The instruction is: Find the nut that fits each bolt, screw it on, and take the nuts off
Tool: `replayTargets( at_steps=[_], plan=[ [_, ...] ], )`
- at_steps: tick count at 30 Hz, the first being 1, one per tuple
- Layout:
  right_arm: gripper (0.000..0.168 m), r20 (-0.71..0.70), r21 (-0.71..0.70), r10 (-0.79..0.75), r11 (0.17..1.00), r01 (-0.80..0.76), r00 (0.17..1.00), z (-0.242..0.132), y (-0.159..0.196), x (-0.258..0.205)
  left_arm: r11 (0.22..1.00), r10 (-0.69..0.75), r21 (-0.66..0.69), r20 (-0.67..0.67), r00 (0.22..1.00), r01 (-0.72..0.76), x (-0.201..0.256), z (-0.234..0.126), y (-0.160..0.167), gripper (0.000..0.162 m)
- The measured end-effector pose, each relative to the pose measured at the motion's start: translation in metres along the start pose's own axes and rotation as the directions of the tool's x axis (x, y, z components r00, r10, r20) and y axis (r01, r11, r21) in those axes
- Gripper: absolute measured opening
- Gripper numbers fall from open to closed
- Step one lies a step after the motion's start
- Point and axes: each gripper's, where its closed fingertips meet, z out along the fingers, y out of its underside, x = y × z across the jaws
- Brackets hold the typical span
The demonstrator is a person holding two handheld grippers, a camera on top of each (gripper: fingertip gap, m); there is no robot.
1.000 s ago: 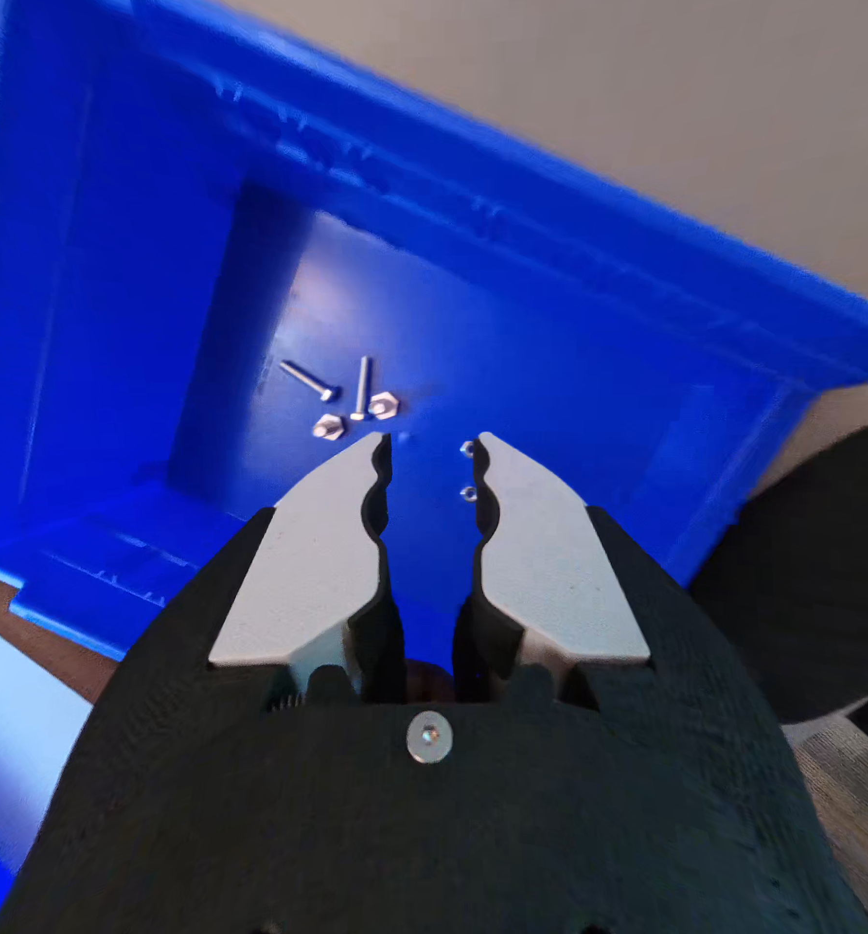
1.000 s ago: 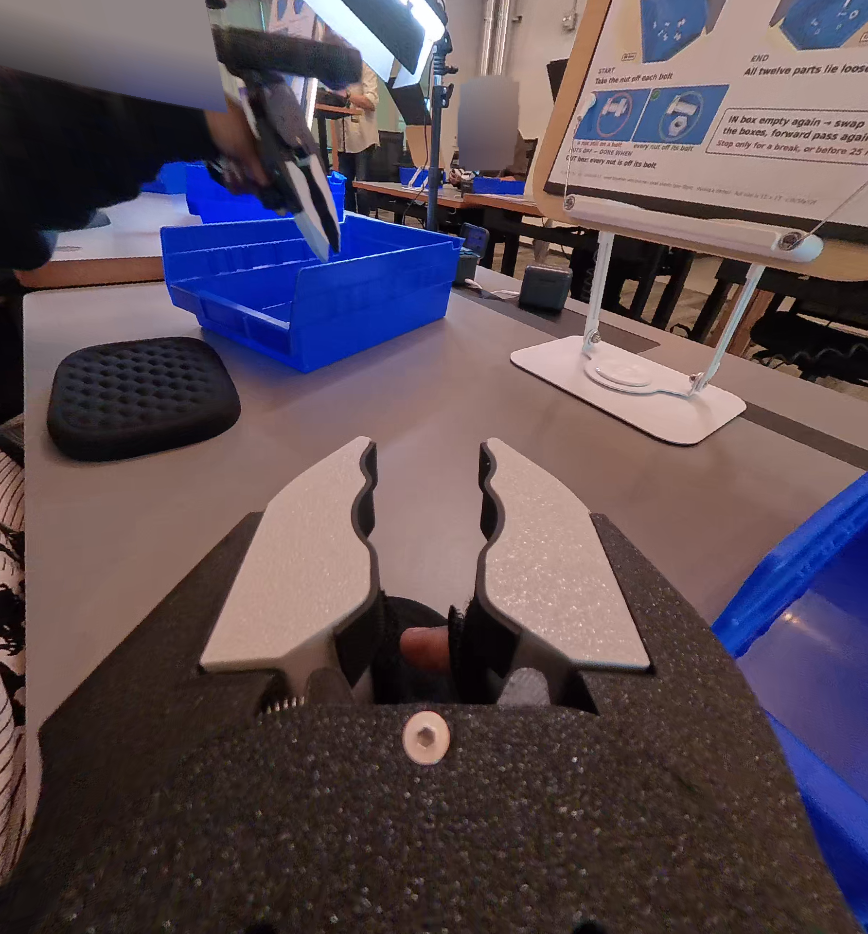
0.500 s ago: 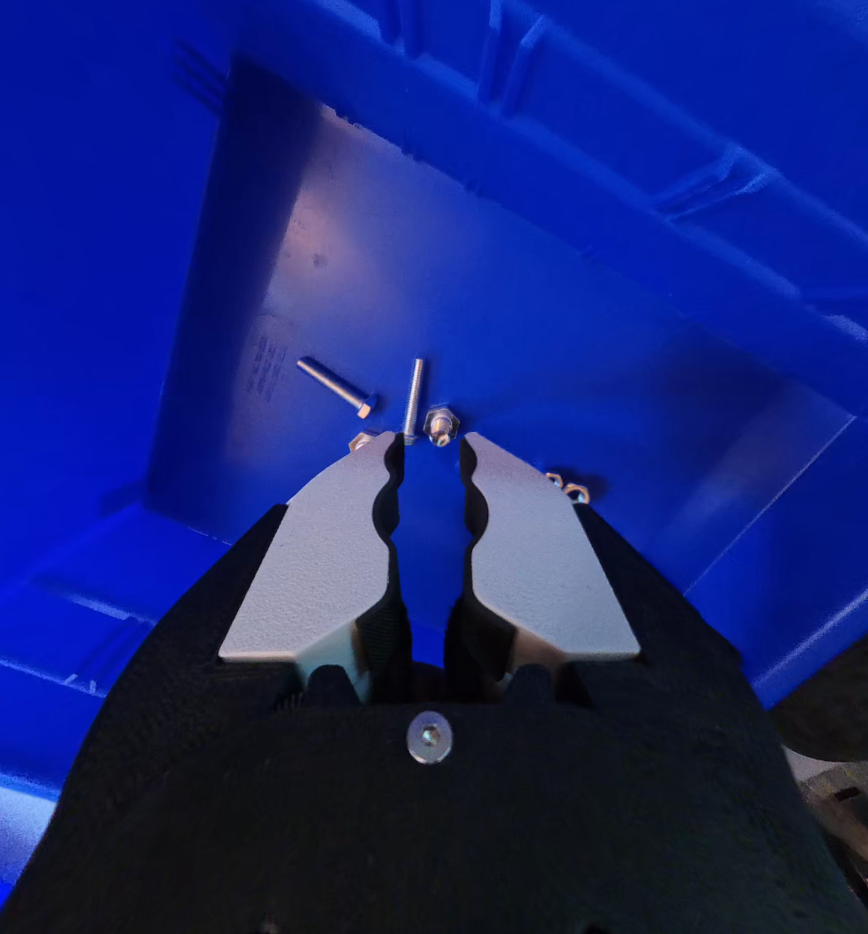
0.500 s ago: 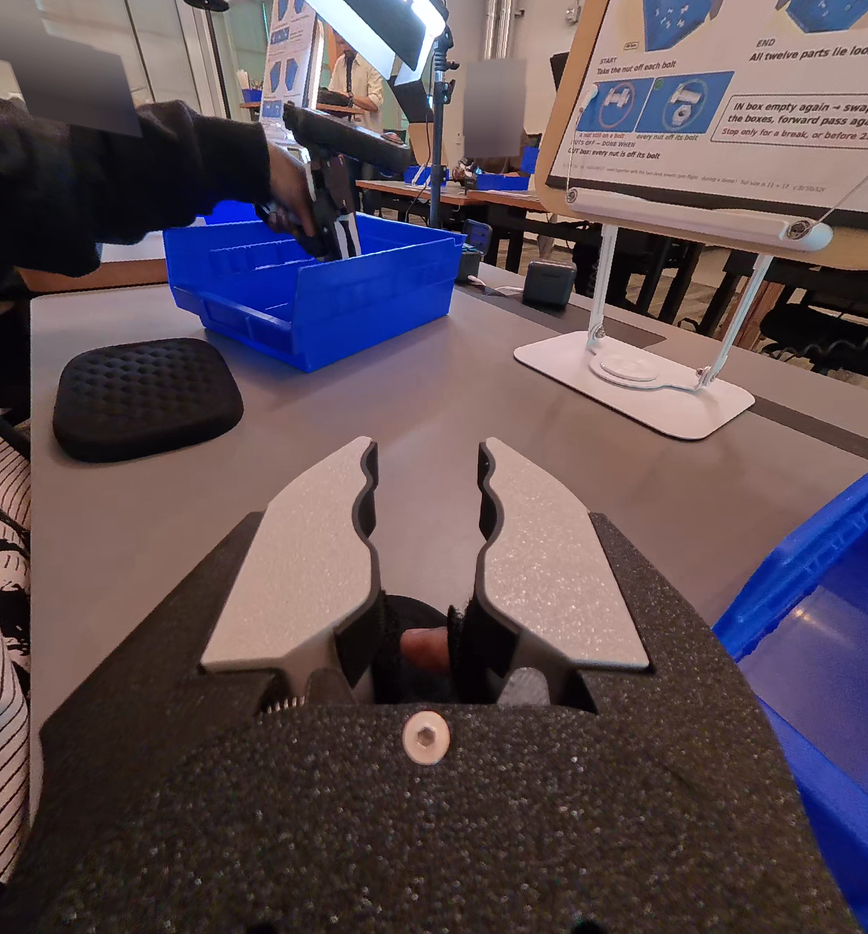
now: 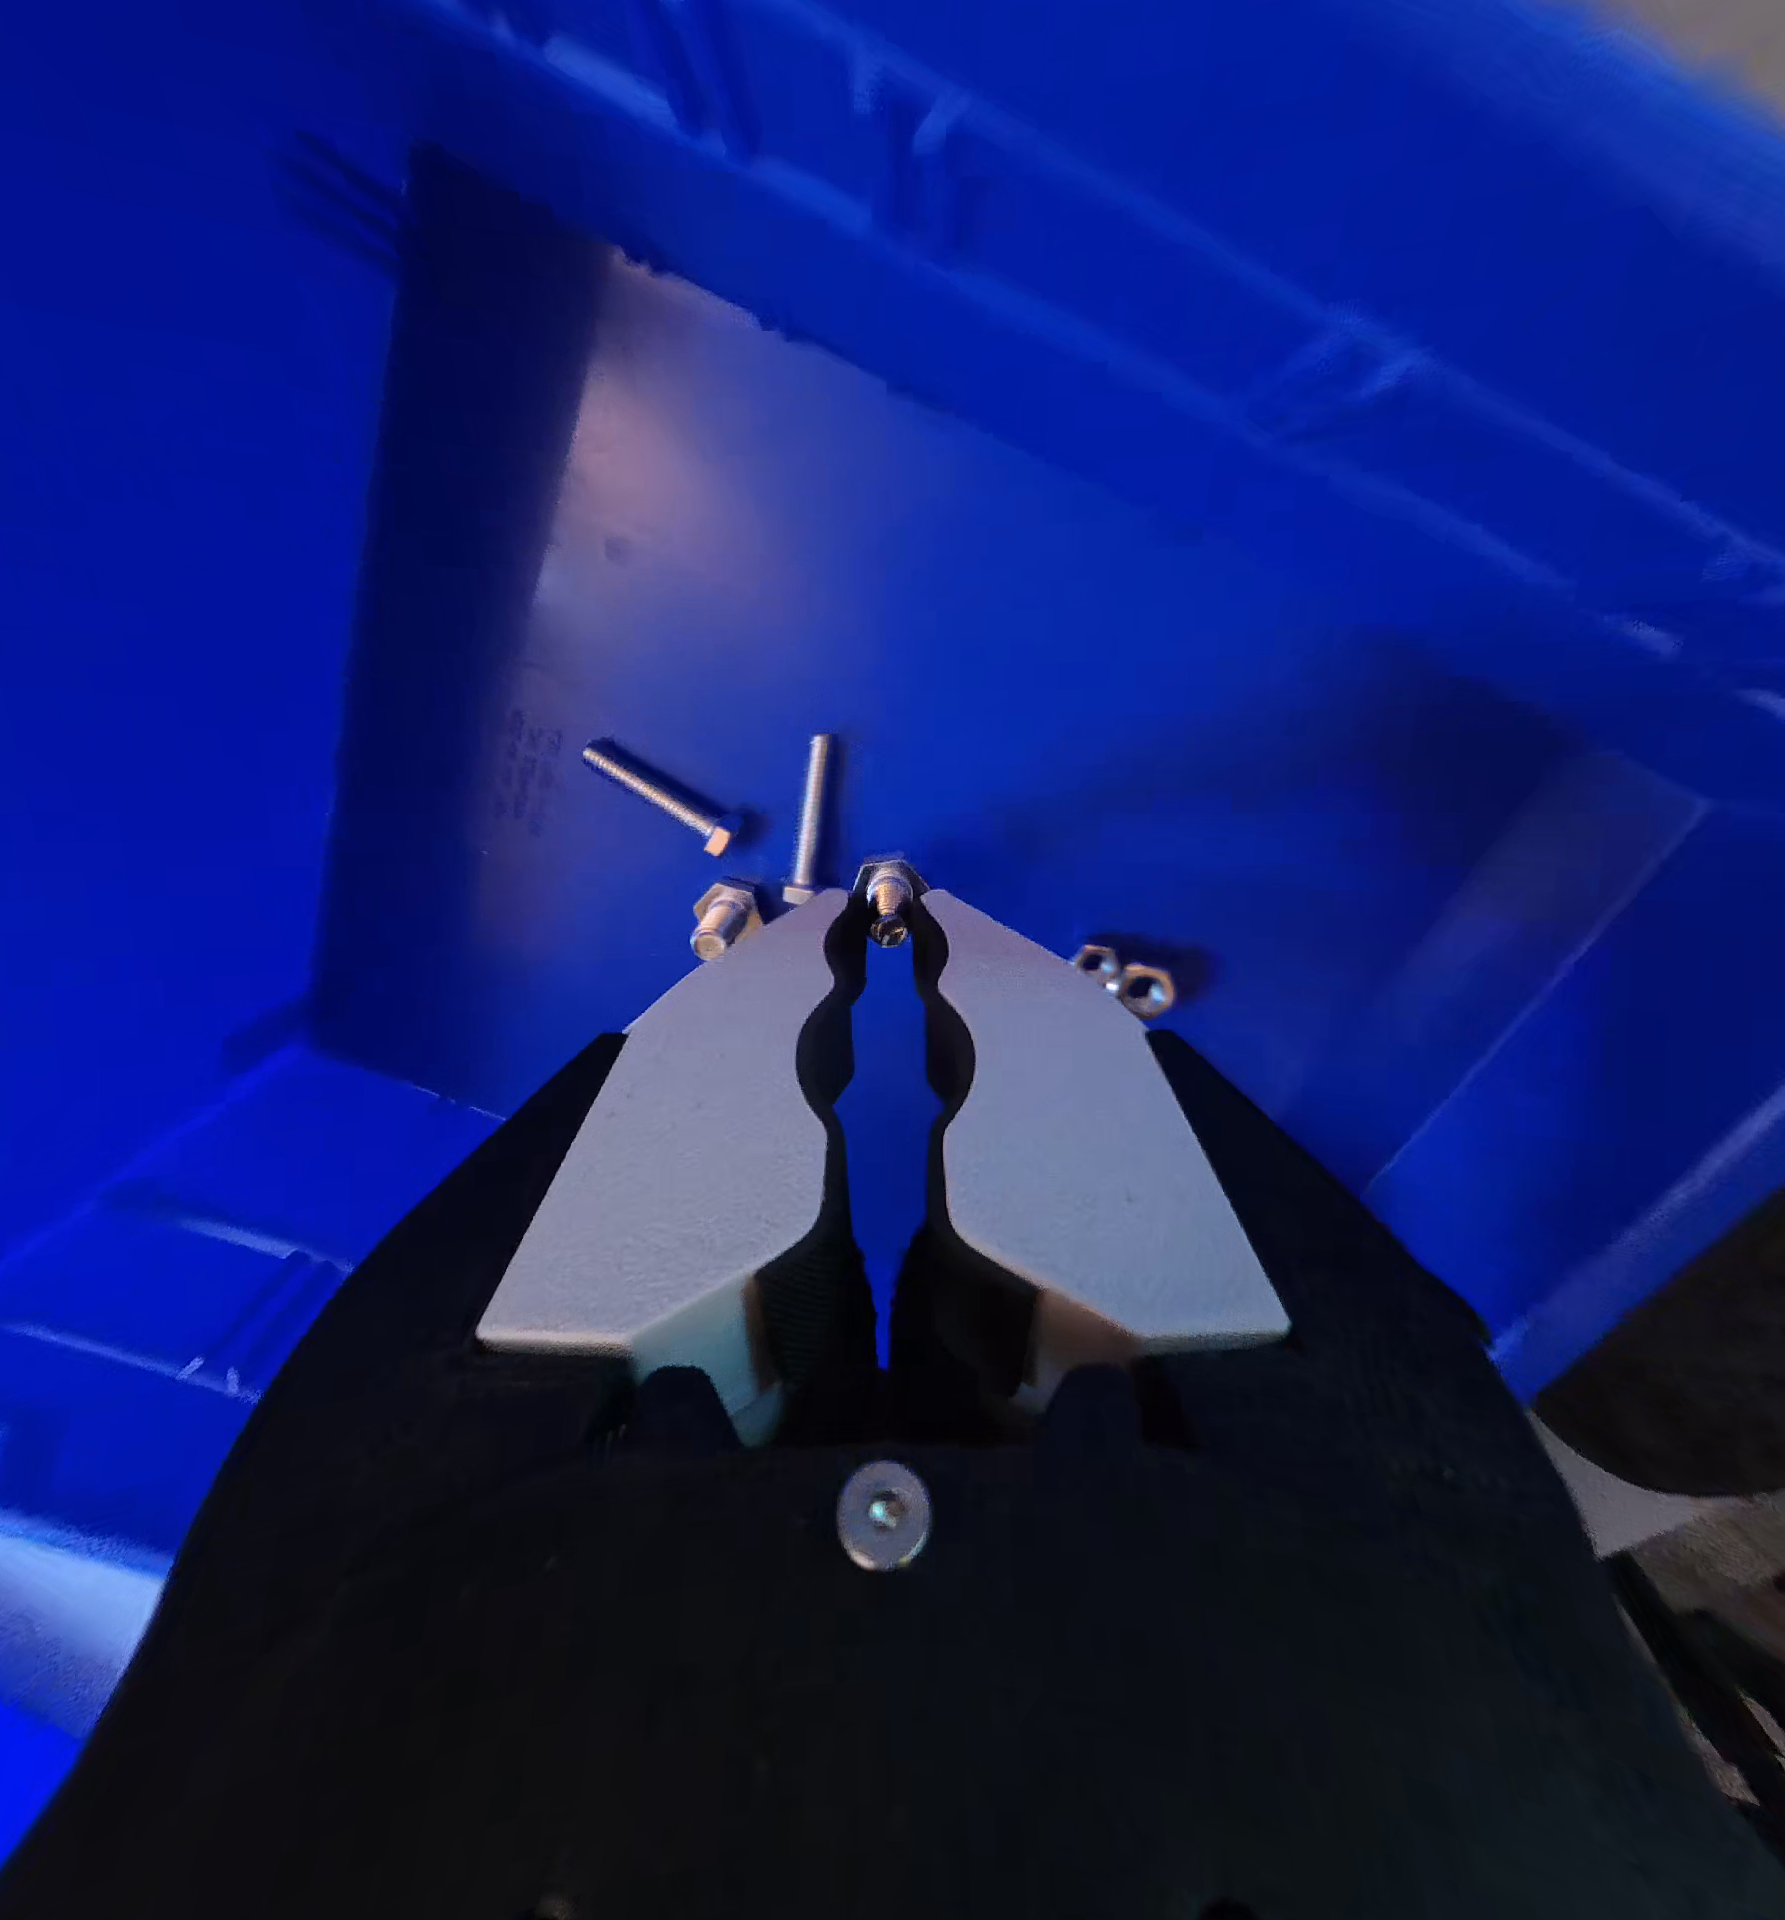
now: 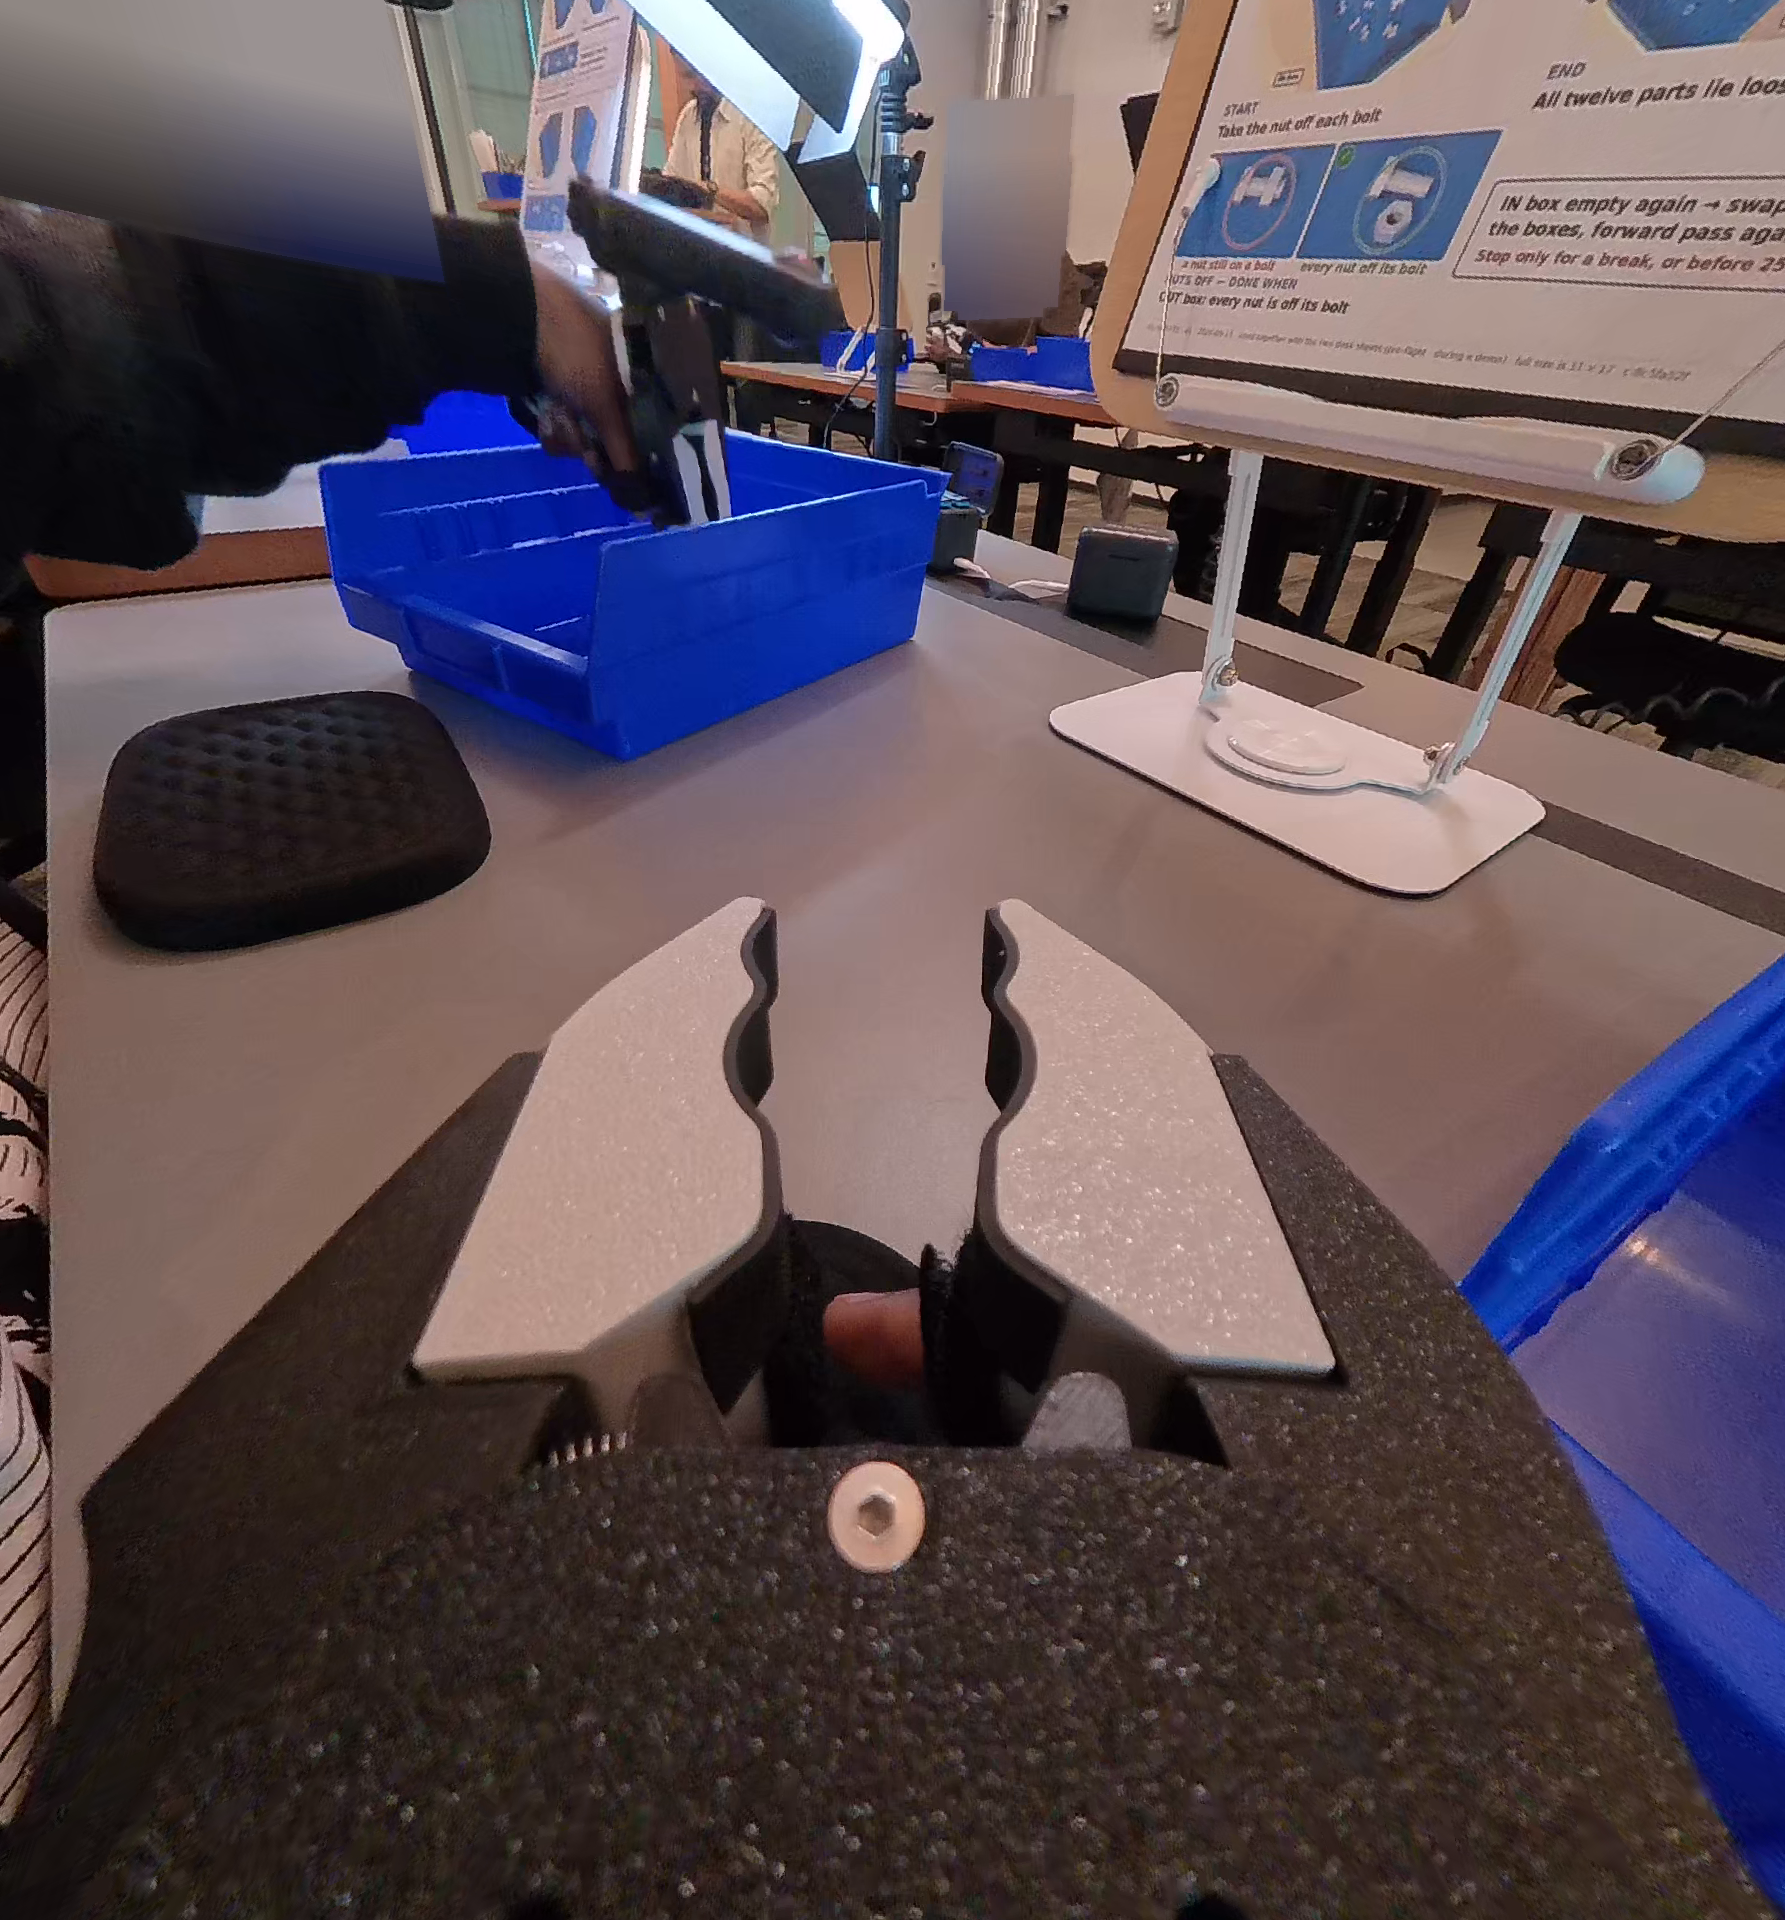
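In the left wrist view my left gripper (image 5: 886,902) is down inside a blue bin (image 5: 1075,582), its fingertips closed on a short bolt with a nut on it (image 5: 888,923). Beside it lie two long bolts (image 5: 659,795) (image 5: 813,810), another short bolt with a nut (image 5: 722,916) and two loose nuts (image 5: 1127,979). In the right wrist view my right gripper (image 6: 877,935) is open and empty over the grey table (image 6: 867,831). The left gripper (image 6: 696,473) also shows there, reaching into the far blue bin (image 6: 742,634).
A black dimpled pad (image 6: 285,816) lies left of the far bin. A white stand (image 6: 1293,800) holding an instruction sheet is at the right back. A second blue bin (image 6: 1698,1278) sits close at the right. A dark sleeve (image 6: 192,353) reaches in from the left. Left tips to right tips: about 45 cm.
My left gripper has dropped into the bin, moved up to the short bolt with the nut and closed on it. The right gripper has stayed open and almost still.
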Motion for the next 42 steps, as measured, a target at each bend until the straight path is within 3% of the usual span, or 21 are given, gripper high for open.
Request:
replayTargets(
  at_steps=[7,13,19,23,30,42],
  plan=[
    [0.038,-0.002,-0.022,-0.015,1.000,0.015,1.000,0.002,0.003,-0.001,0.971,0.193,0.125,0.100,0.976,-0.205,0.050,-0.072,-0.031,0.008],
    [0.037,-0.002,-0.022,-0.026,0.999,0.026,1.000,0.002,0.003,-0.002,0.865,0.450,0.169,0.155,0.880,-0.472,0.138,-0.103,-0.059,0.008],
    [0.037,0.000,-0.013,-0.026,1.000,0.026,1.000,0.002,0.002,-0.002,0.751,0.638,0.158,0.075,0.766,-0.641,0.222,-0.071,-0.070,0.008],
    [0.037,0.001,-0.012,-0.028,1.000,0.028,1.000,0.002,0.002,-0.003,0.722,0.685,0.141,-0.007,0.729,-0.677,0.255,-0.036,-0.070,0.008],
    [0.036,0.002,-0.017,-0.035,0.999,0.035,0.999,0.002,0.003,-0.003,0.740,0.672,0.095,-0.071,0.737,-0.666,0.273,0.005,-0.067,0.008],
    [0.036,-0.001,-0.015,-0.039,0.999,0.039,0.999,0.002,0.002,-0.004,0.767,0.642,0.086,-0.103,0.760,-0.636,0.275,0.018,-0.065,0.010]
  ],
)
